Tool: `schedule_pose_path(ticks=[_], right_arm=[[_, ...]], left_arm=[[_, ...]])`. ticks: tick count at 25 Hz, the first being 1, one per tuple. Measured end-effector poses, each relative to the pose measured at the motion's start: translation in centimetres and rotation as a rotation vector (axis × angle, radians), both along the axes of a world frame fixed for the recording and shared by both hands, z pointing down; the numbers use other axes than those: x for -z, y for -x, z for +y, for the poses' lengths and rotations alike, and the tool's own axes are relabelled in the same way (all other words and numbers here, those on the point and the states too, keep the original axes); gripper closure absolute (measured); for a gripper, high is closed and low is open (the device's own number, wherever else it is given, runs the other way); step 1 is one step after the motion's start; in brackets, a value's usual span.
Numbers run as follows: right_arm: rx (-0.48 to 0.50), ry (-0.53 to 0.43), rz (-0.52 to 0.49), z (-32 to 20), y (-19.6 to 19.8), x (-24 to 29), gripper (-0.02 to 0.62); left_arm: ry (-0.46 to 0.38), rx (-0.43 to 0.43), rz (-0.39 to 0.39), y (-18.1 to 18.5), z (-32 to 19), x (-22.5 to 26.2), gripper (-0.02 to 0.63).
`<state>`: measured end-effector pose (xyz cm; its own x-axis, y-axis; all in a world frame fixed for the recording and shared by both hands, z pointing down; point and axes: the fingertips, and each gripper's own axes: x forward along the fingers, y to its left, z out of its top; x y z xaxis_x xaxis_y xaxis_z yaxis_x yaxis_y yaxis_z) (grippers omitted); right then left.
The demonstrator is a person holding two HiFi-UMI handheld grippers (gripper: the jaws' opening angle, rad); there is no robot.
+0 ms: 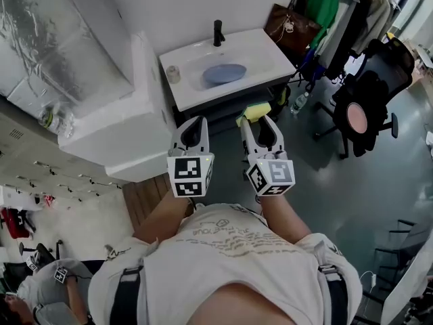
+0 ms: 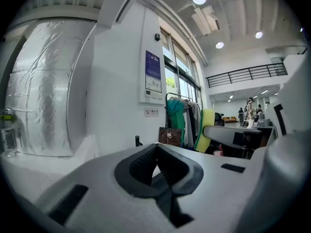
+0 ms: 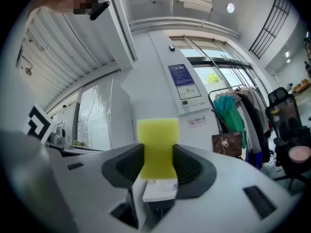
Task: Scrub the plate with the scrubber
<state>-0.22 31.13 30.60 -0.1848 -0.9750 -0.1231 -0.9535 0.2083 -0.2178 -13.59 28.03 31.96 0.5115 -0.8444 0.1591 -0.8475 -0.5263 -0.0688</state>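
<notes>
A blue plate (image 1: 224, 73) lies in the basin of the white sink (image 1: 270, 58) some way ahead of me, under a black tap (image 1: 218, 32). My right gripper (image 1: 258, 119) is shut on a yellow scrubber (image 1: 254, 111), which fills the gap between the jaws in the right gripper view (image 3: 157, 148). Beside it my left gripper (image 1: 193, 128) is shut with nothing in it; its dark pads (image 2: 146, 163) meet at the tips. Both grippers hover close to my chest, well short of the sink. The scrubber (image 2: 206, 130) also shows at the right of the left gripper view.
A small cup (image 1: 174, 74) stands on the sink's left corner. A white counter (image 1: 128, 124) with a bottle (image 1: 54, 118) runs along the left. A black office chair (image 1: 369, 103) and a clothes rack (image 1: 338, 12) stand to the right of the sink.
</notes>
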Motion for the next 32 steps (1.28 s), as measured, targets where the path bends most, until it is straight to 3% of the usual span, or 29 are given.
schedule_pose_path(ticks=[17, 32], right_arm=[[0.058, 0.016, 0.01, 0.5, -6.2, -1.6, 0.402], [0.083, 0.013, 0.027, -5.1, -8.5, -1.6, 0.402]], left_arm=[[0.027, 0.051, 0.034, -6.0, 1.0, -1.8, 0.583], [0.031, 0.059, 0.069, -8.9, -4.8, -2.0, 0.583]])
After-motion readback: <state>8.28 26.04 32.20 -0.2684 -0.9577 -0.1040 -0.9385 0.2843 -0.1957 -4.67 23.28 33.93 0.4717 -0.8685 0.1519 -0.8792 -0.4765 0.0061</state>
